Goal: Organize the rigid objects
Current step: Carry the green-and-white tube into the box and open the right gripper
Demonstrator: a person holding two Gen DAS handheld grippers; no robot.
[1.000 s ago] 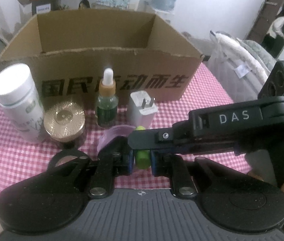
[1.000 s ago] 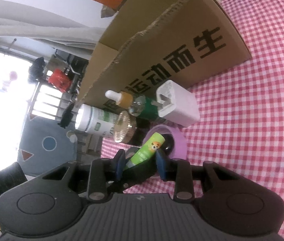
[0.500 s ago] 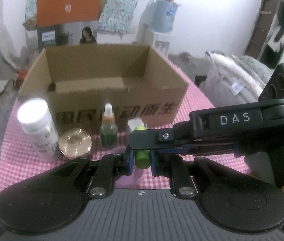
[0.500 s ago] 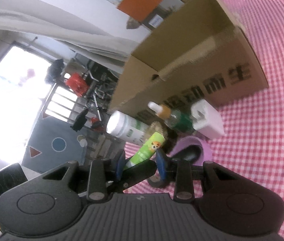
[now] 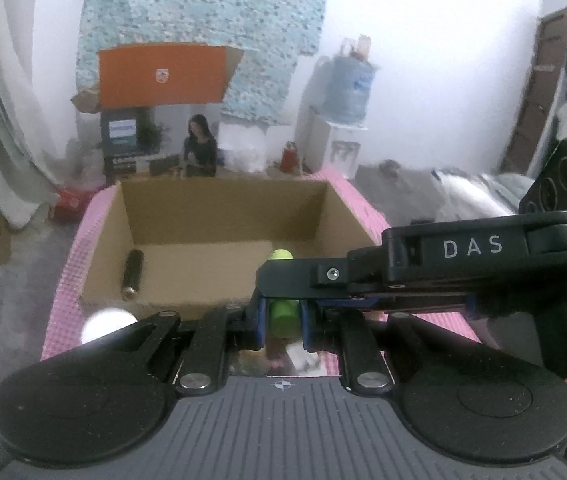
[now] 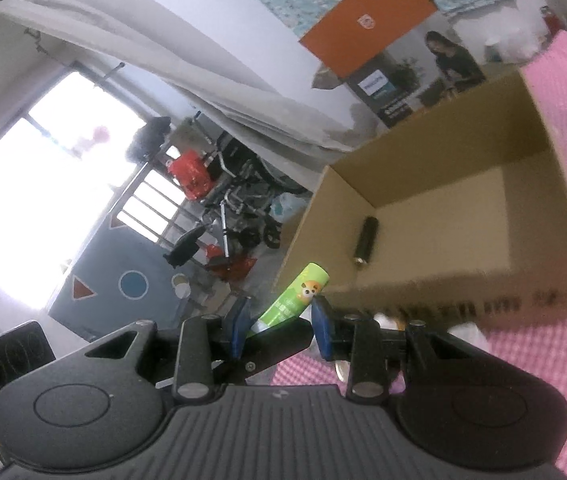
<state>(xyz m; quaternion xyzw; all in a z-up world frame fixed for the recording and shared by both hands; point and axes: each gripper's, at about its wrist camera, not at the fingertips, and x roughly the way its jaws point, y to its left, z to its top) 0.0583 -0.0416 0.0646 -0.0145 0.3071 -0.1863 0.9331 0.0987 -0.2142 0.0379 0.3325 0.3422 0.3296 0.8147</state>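
**Green tube held above the open box**

In the left wrist view, at the lower left of the frame, we see the white top of a bottle [image 5: 108, 321] just in front of the cardboard box [image 5: 103, 248], which stands on the pink checked counter [image 5: 63, 280]. Inside the box, at its left side, a dark cylinder [image 5: 133, 272] lies on the floor of it. At the lower centre, our left gripper [image 5: 282, 317] is closed most of the way, its blue pads against the sides of the green tube [image 5: 283, 314]. Across the centre right, the black body of the other gripper, marked "DAS", reaches in over the tube.

In the right wrist view, at the lower centre, our right gripper [image 6: 279, 320] stands partly open around the tilted green tube [image 6: 295, 298]; we cannot tell whether its pads [image 6: 238, 325] press on it. To the right, the open box [image 6: 463, 292] fills the middle right of the frame, the dark cylinder [image 6: 366, 241] lying within.
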